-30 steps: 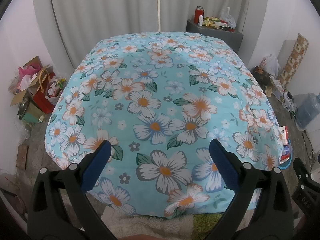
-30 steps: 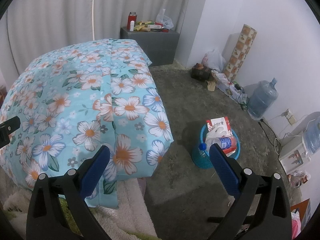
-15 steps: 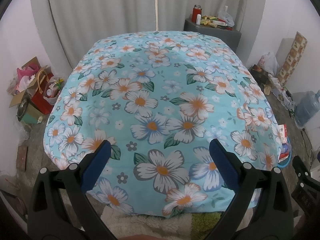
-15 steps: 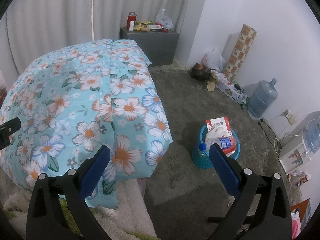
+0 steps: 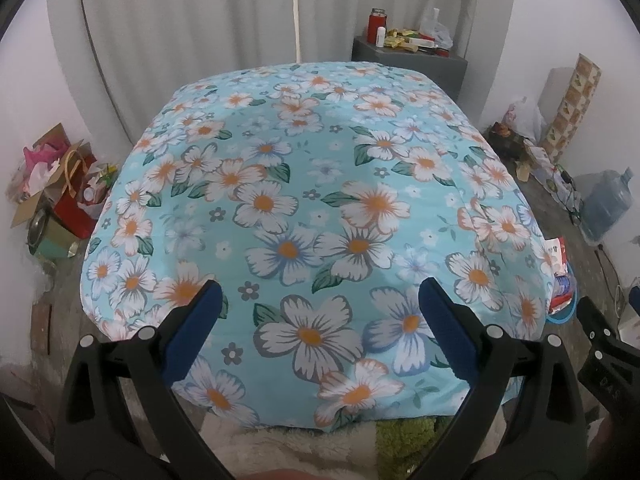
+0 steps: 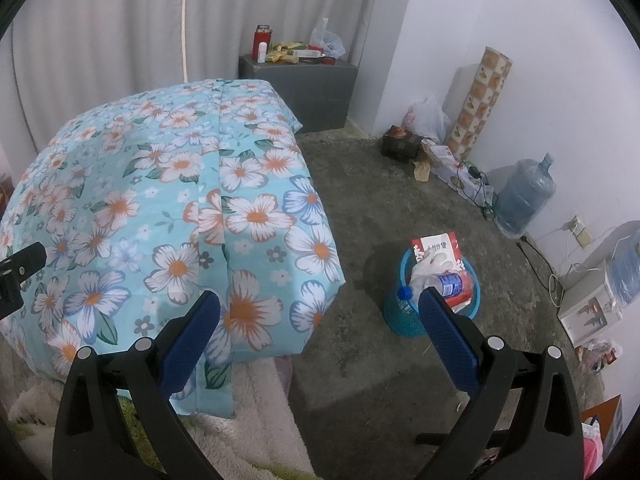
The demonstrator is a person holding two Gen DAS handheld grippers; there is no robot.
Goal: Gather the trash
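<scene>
A blue trash basket (image 6: 404, 316) stands on the floor right of the bed, stuffed with a red-and-white packet (image 6: 438, 248), a plastic bottle (image 6: 434, 286) and wrappers. Its edge also shows in the left wrist view (image 5: 566, 312). My right gripper (image 6: 320, 300) is open and empty, held above the bed's corner and the floor, near the basket. My left gripper (image 5: 318, 292) is open and empty above the foot of the floral bedspread (image 5: 320, 216). No loose trash shows on the bedspread.
A grey cabinet (image 6: 316, 80) with a red flask and packets stands by the curtain. A water jug (image 6: 524, 196), patterned roll (image 6: 480, 100), white bag (image 6: 426, 118) and cables line the right wall. Boxes and bags (image 5: 60, 192) sit left of the bed. A fluffy rug (image 6: 248, 420) lies below.
The left wrist view has shifted slightly, so the bed sits a little lower and to the left. The right view is almost unchanged. Both grippers stay open.
</scene>
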